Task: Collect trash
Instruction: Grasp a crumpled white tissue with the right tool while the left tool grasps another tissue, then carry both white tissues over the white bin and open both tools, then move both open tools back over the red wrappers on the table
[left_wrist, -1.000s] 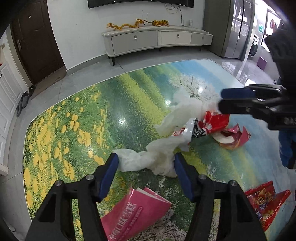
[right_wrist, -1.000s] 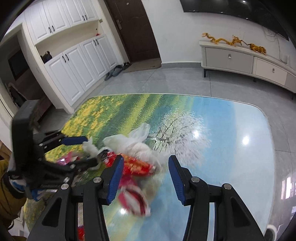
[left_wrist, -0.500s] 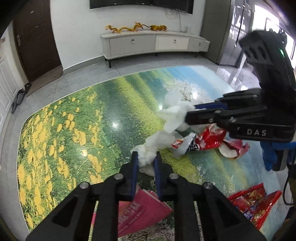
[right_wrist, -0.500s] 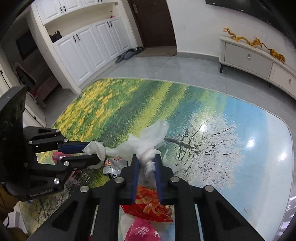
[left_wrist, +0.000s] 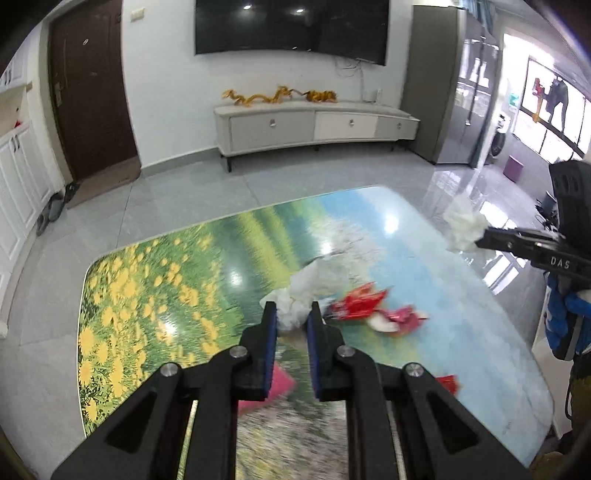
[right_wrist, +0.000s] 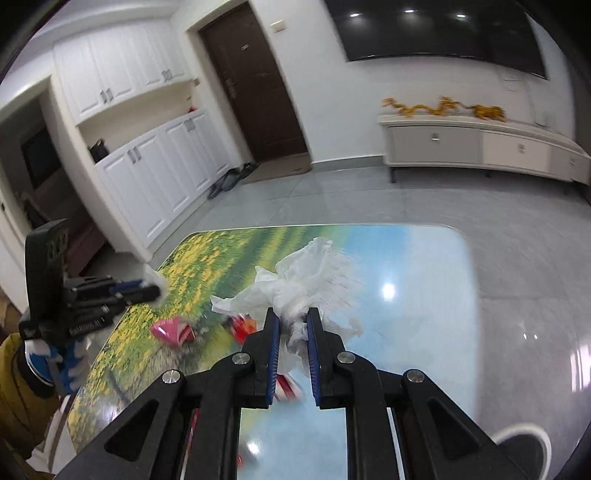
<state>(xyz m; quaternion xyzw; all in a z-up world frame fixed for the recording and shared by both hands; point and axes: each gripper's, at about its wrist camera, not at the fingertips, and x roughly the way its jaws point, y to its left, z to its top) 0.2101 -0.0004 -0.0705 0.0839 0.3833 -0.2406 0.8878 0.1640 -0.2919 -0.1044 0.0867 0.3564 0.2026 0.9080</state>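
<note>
A crumpled white plastic bag (left_wrist: 306, 291) is pinched at one end by my left gripper (left_wrist: 291, 314), which is shut on it and raised above the table. My right gripper (right_wrist: 291, 319) is shut on another bunch of the same white bag (right_wrist: 295, 277), also lifted. In the left wrist view the right gripper (left_wrist: 480, 238) shows at the right with white plastic (left_wrist: 463, 225) at its tips. Red snack wrappers (left_wrist: 360, 304) lie on the landscape-printed table (left_wrist: 147, 295) below. A pink packet (right_wrist: 171, 330) lies near the table's left side.
Another red wrapper (left_wrist: 448, 382) lies near the table's front right. A pink packet (left_wrist: 269, 387) sits under my left gripper. A TV cabinet (left_wrist: 314, 125) stands at the far wall, white cupboards (right_wrist: 147, 177) and a brown door (right_wrist: 255, 99) to the left.
Both grippers closed on the white bag and lifted it off the table, moving apart. The wrappers stayed on the table.
</note>
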